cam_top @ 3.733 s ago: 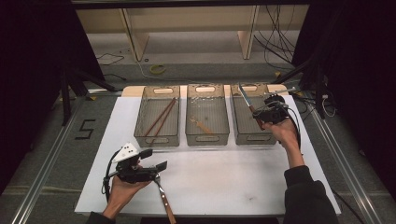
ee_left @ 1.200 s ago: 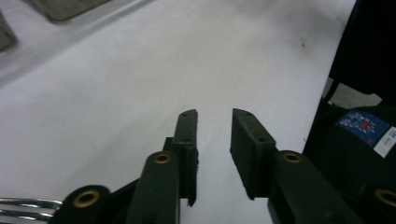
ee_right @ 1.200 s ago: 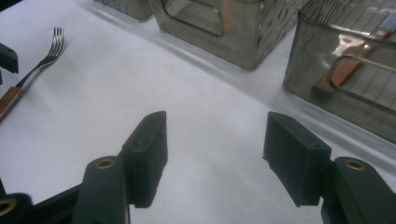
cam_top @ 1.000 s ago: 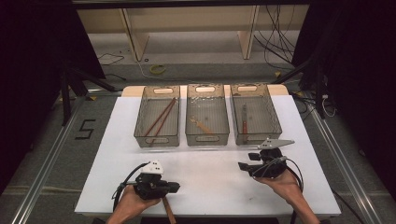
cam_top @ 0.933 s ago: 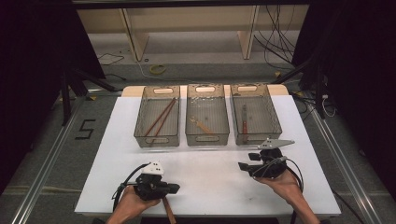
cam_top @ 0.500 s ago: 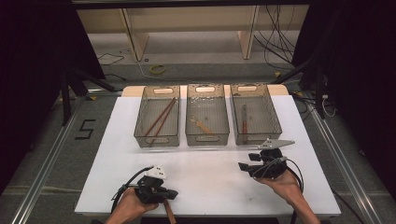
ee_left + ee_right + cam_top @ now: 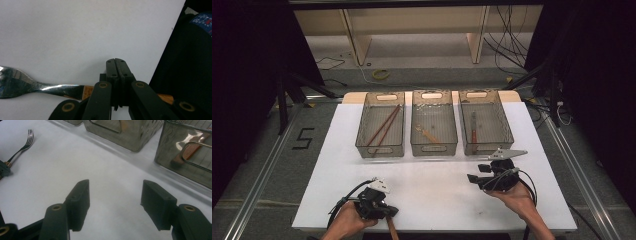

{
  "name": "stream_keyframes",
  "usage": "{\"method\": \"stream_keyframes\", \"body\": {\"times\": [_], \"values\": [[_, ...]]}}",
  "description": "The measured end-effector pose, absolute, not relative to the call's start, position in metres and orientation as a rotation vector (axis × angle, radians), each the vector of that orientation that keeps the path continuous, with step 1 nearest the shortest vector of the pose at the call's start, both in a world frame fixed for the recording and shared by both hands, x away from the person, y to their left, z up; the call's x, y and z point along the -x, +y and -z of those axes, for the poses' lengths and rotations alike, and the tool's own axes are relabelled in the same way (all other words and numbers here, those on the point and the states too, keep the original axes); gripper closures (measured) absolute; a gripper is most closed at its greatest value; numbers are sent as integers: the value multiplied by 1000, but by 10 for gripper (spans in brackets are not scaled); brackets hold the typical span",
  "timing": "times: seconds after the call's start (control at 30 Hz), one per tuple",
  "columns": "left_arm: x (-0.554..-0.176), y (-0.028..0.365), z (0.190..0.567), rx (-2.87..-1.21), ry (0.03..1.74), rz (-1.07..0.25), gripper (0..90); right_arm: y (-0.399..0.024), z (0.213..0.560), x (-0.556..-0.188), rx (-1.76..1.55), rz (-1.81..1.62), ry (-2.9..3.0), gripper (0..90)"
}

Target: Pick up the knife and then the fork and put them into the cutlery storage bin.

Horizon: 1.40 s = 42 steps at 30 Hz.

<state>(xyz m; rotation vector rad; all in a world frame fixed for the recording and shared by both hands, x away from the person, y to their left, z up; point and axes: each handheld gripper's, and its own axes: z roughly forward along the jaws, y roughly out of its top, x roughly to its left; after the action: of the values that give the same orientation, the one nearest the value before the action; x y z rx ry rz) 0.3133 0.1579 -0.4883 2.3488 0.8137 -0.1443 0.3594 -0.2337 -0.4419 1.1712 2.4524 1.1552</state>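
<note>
Left fingers [image 7: 117, 65] clamped on a wooden-handled steel fork [image 7: 37, 86]; right fingers [image 7: 78, 197] spread wide, holding nothing.
Beyond the right fingers on the white surface [image 7: 437, 185]: three clear mesh bins [image 7: 434, 124] holding chopsticks [image 7: 383, 125], a spoon [image 7: 428, 133], a knife [image 7: 473, 130].

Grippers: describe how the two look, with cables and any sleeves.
Both are black. The left gripper has flat jaws on arms with brass-coloured pivots, a white block on top and a black cable looping behind. The right gripper has blocky pads, a grey three-cornered plate and a black cable. Forearms bare, no sleeves.
</note>
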Motion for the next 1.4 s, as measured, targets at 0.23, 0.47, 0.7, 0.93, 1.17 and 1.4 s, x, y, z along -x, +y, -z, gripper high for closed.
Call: {"method": "stream_keyframes", "body": {"times": [0.23,0.47,0.7,0.93,1.17,1.4], "values": [[-317,168,487,-2373,842,190,888,-234,441,-359,-1167,-1157,2450,406],[-319,172,485,-2390,884,184,888,-234,440,-359,-1169,-1163,2448,407],[-323,180,483,-2410,922,165,888,-233,440,-359,-1164,-1159,2454,407],[-327,187,482,-2417,958,134,887,-232,441,-359,-1165,-1157,2460,407],[-329,190,481,-2420,988,90,887,-232,441,-359,-1160,-1154,2466,407],[-331,193,480,-2431,1009,52,887,-232,440,-359,-1163,-1162,2463,406]]}}
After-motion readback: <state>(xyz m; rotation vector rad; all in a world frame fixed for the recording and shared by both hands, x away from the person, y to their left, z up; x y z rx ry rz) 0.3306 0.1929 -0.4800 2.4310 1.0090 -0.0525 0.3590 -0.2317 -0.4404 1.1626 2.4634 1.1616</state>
